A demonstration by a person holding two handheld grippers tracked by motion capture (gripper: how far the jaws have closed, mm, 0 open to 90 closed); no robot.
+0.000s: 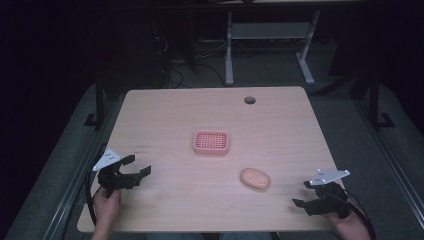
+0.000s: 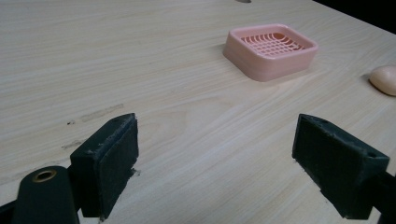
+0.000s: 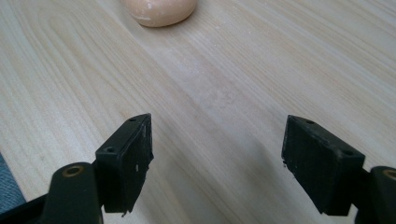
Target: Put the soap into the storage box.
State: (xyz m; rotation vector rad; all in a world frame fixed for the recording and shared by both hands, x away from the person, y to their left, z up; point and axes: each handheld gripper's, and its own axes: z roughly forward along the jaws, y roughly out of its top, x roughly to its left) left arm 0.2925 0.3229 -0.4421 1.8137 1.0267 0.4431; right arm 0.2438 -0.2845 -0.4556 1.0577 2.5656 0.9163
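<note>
A pink soap dish [image 1: 211,142] with a grid top sits near the middle of the wooden table [image 1: 165,110]. An oval peach-coloured soap bar [image 1: 255,178] lies to its front right. My left gripper [image 1: 137,166] hovers open over the table's front left, with nothing between its jaws. In the left gripper view the soap dish [image 2: 271,50] stands ahead and the soap bar [image 2: 385,79] peeks in at the right edge. My right gripper [image 1: 301,194] is open at the front right, empty. The right gripper view has the soap bar [image 3: 160,11] at the top, well beyond the jaws.
A round cable hole [image 1: 249,100] sits near the table's far edge. Beyond the table stand white desk legs [image 1: 229,50] and cables on a dark floor. Bare wood lies between the grippers and the soap.
</note>
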